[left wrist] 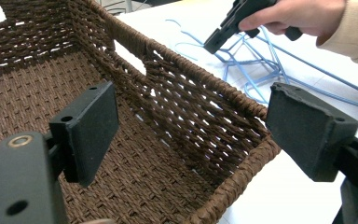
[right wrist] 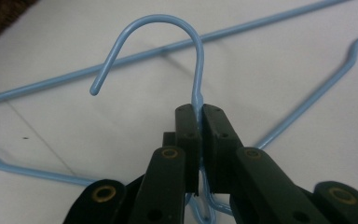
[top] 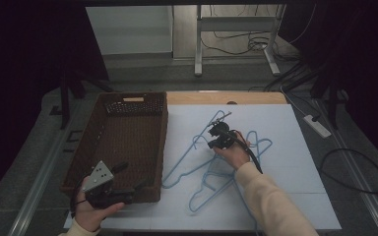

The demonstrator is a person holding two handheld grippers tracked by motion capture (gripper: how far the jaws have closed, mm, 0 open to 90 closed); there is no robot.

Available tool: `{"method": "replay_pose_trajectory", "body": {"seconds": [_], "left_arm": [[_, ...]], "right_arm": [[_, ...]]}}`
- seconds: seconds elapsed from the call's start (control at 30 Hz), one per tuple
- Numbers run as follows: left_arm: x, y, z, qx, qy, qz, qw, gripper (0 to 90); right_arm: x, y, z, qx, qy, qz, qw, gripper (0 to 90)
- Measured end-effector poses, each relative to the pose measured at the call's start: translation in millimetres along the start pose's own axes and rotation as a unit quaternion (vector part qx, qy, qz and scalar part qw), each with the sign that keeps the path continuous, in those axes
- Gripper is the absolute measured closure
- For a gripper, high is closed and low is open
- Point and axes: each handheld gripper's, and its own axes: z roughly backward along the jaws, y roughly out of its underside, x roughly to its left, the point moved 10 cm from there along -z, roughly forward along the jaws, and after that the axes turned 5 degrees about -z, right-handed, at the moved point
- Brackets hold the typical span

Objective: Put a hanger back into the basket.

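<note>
Wire hanger [right wrist: 193, 56], pale blue: light, thin, springy, slick-coated. It lies mid-worktop [top: 305, 196], tangled with others, right of the wicker basket [top: 115, 147]. My right hand-held gripper [right wrist: 199, 114] is clamped on its neck, the best hold; my left hand-held gripper [left wrist: 191, 135] stands apart at the basket's near corner.

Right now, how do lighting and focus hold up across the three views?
High view: dim, dark surroundings, soft detail on the blue hangers. Left gripper view: brown basket sharp and evenly lit, near pads slightly soft. Right gripper view: hanger hook crisp, soft shadows below.
</note>
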Motion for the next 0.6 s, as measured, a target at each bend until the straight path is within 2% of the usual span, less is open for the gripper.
{"method": "replay_pose_trajectory", "body": {"seconds": [0.17, 0.3, 0.5, 0.6], "left_arm": [[-0.7, -0.9, 0.5, -0.001, -0.001, 0.0, 1.0, 17.7], [-0.8, -1.9, 1.1, -0.002, -0.002, -0.002, 1.0, 17.7], [-3.0, -4.5, 1.8, -0.005, -0.001, -0.004, 1.0, 17.7], [-4.5, -5.8, 1.7, -0.004, -0.001, -0.007, 1.0, 17.7]], "right_arm": [[3.1, -2.1, 16.7, -0.03, -0.003, 0.012, 0.9995, 85.7], [4.5, -2.5, 33.1, -0.063, -0.009, 0.021, 0.9977, 85.8], [5.8, 2.7, 58.8, -0.111, -0.022, 0.029, 0.9932, 85.9], [4.2, 7.1, 69.7, -0.129, -0.03, 0.024, 0.991, 85.9]]}}
